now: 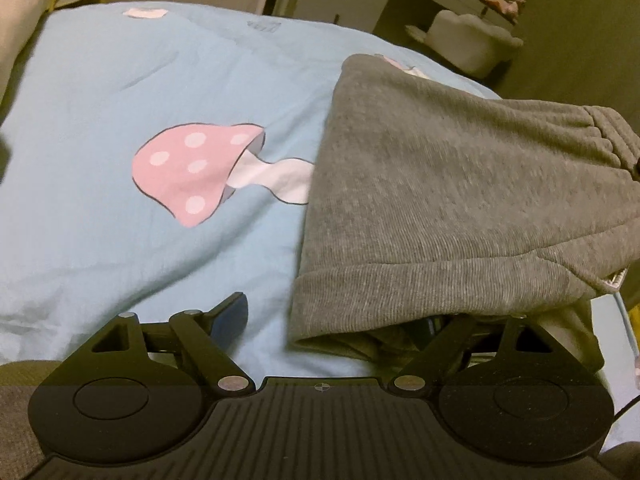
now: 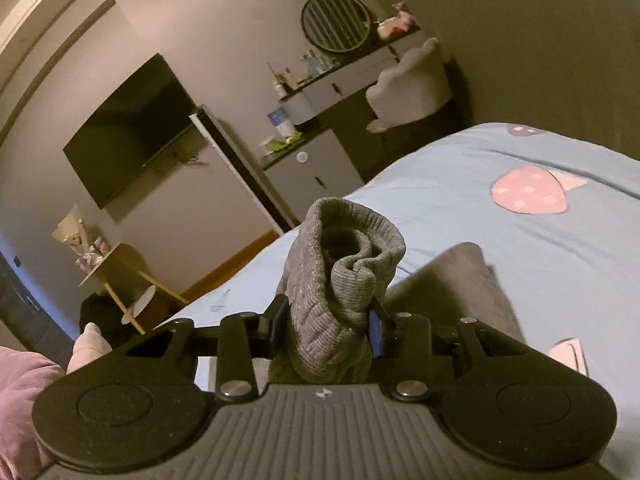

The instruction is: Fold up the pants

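Note:
Grey knit pants (image 1: 452, 200) lie folded over on a light blue bedcover (image 1: 120, 80) printed with a pink mushroom (image 1: 192, 172), filling the right half of the left wrist view. My left gripper (image 1: 336, 320) is open; its left finger (image 1: 230, 312) is bare over the cover, and its right finger is hidden under the pants' cuff edge. My right gripper (image 2: 328, 328) is shut on a bunched ribbed cuff of the pants (image 2: 344, 272), held up above the bed. More grey cloth (image 2: 456, 280) lies below it.
Beyond the bed stand a wall TV (image 2: 136, 128), a white cabinet (image 2: 316, 176), a dresser with a round mirror (image 2: 336, 22), a padded chair (image 2: 412, 84) and a small yellow side table (image 2: 116, 272). The bed's edge runs close behind the pants.

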{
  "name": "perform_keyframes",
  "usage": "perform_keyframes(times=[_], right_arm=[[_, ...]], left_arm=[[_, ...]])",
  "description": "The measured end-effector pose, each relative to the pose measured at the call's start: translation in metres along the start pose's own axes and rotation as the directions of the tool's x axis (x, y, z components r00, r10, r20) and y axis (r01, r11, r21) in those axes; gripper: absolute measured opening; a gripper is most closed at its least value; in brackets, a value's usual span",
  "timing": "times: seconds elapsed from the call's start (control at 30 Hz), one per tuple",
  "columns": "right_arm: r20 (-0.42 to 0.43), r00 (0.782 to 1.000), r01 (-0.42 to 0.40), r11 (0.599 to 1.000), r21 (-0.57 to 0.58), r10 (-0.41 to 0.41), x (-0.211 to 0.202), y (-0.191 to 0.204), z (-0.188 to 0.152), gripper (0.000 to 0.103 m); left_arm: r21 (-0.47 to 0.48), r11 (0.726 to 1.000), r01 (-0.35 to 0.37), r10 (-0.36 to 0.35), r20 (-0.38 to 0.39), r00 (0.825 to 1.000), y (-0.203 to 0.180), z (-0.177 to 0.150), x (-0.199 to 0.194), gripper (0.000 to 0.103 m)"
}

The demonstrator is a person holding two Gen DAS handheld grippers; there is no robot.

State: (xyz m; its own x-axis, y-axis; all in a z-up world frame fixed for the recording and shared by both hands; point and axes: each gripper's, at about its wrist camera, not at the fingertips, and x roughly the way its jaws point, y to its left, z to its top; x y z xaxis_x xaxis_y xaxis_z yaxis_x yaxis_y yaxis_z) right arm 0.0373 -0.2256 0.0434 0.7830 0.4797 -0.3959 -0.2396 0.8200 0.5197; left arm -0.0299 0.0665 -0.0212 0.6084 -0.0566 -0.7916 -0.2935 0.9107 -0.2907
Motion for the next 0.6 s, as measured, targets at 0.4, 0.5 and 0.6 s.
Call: perform_keyframes(times=[0.4, 0.5, 0.6], right_arm=[[-0.018, 0.997, 0.08, 0.991, 0.111, -0.079, -0.018, -0.048, -0.006, 0.039], [-0.031, 0.995, 0.097, 0.987, 0.127, -0.094, -0.021, -0.057, -0.012, 0.039], [-0.043, 0.994, 0.104, 0.985, 0.135, -0.099, -0.021, -0.063, -0.017, 0.04]], left_arm=[[0.075, 0.997, 0.025, -0.026, 0.01, 1.0, -0.008, -0.002, -0.002, 0.088], [0.075, 0.997, 0.03, -0.03, 0.01, 0.999, -0.008, -0.002, -0.003, 0.088], [0.076, 0.997, 0.03, -0.031, 0.012, 0.999, -0.009, -0.001, -0.003, 0.088]])
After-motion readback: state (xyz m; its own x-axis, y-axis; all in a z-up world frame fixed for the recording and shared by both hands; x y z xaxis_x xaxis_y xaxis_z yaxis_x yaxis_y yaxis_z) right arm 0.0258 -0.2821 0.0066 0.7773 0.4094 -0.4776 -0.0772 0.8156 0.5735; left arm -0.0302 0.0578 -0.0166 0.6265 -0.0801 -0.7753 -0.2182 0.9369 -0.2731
